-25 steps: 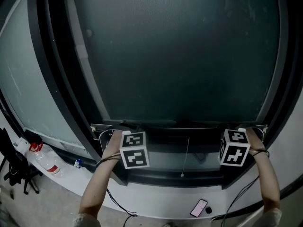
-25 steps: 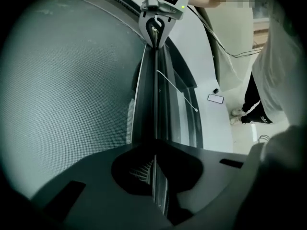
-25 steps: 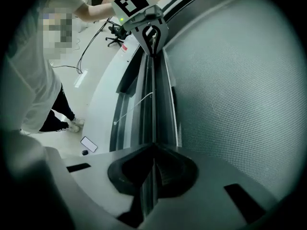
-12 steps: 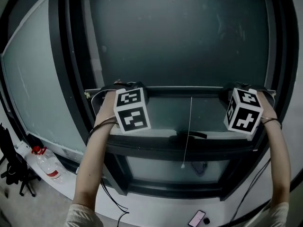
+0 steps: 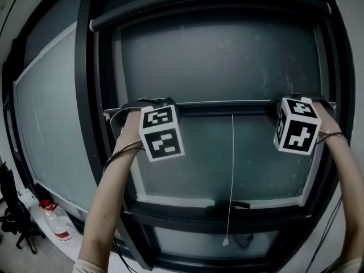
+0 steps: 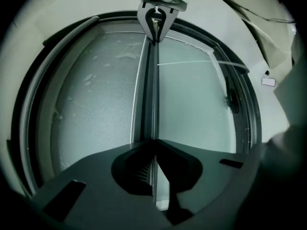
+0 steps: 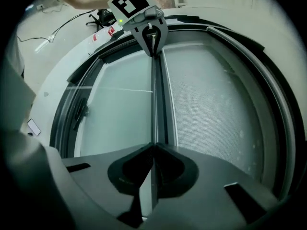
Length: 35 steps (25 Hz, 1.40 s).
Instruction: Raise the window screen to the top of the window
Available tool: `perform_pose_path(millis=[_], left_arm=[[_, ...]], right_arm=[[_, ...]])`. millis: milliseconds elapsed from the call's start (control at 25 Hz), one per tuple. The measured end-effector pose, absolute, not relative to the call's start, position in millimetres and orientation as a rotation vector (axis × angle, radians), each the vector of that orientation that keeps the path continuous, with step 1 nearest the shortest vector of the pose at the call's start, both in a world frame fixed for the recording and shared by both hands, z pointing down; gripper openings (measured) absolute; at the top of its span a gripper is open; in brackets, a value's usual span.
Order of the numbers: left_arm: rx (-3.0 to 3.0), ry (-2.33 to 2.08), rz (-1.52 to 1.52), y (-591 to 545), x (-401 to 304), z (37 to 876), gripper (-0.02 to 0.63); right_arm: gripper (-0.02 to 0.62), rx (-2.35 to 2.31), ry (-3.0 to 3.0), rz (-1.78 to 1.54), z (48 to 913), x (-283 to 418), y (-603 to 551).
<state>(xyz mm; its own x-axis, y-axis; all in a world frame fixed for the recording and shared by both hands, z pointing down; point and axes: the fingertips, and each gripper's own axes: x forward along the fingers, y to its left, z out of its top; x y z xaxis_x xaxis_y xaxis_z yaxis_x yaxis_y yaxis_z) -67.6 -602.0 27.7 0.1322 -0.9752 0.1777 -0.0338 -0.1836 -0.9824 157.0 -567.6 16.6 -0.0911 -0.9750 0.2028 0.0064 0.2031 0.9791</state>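
Note:
The window screen's dark bottom bar runs level across the middle of the window, with grey mesh stretched above it up to the roller housing. My left gripper is shut on the bar's left end and my right gripper is shut on its right end. In the left gripper view the jaws pinch the bar, and the right gripper shows at its far end. The right gripper view shows its jaws closed on the bar, with mesh beside it.
A thin white pull cord hangs from the bar down past the window handle. Dark window frames stand on both sides. A water bottle with a red cap and a dark stand are on the floor at lower left.
Both grippers have risen together with the bar, from just above the sill to mid-window. More bare glass shows below the bar, and the roller housing has come into view.

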Motion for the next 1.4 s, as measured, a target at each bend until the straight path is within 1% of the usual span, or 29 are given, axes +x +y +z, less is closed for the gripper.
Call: perform_pose_path(millis=[200, 600, 760, 960, 1400], left_arm=[[-1.335, 1.134, -1.134, -605.6, -69.0, -29.0, 0.014], [-1.232, 1.273, -0.998, -606.8, -68.9, -135.4, 0.015], [-1.064, 1.311, -0.822, -601.6, -71.1, -179.6, 0.017], [-0.986, 1.341, -0.687, -601.3, -70.1, -206.1, 0.018], [-0.923, 1.374, -0.63, -599.7, -70.5, -263.6, 0.022]], right_arm=[[0.018, 1.114, -1.291, -1.245, -37.3, 156.1, -569.2], [0.02, 1.303, -1.201, -1.352, -142.5, 156.2, -568.6], [0.018, 1.406, -1.103, -1.508, -184.6, 153.0, -567.6], [0.018, 1.486, -1.06, -1.601, -210.0, 154.3, -568.9], [0.02, 1.553, -0.999, -1.661, -267.2, 153.8, -568.3]])
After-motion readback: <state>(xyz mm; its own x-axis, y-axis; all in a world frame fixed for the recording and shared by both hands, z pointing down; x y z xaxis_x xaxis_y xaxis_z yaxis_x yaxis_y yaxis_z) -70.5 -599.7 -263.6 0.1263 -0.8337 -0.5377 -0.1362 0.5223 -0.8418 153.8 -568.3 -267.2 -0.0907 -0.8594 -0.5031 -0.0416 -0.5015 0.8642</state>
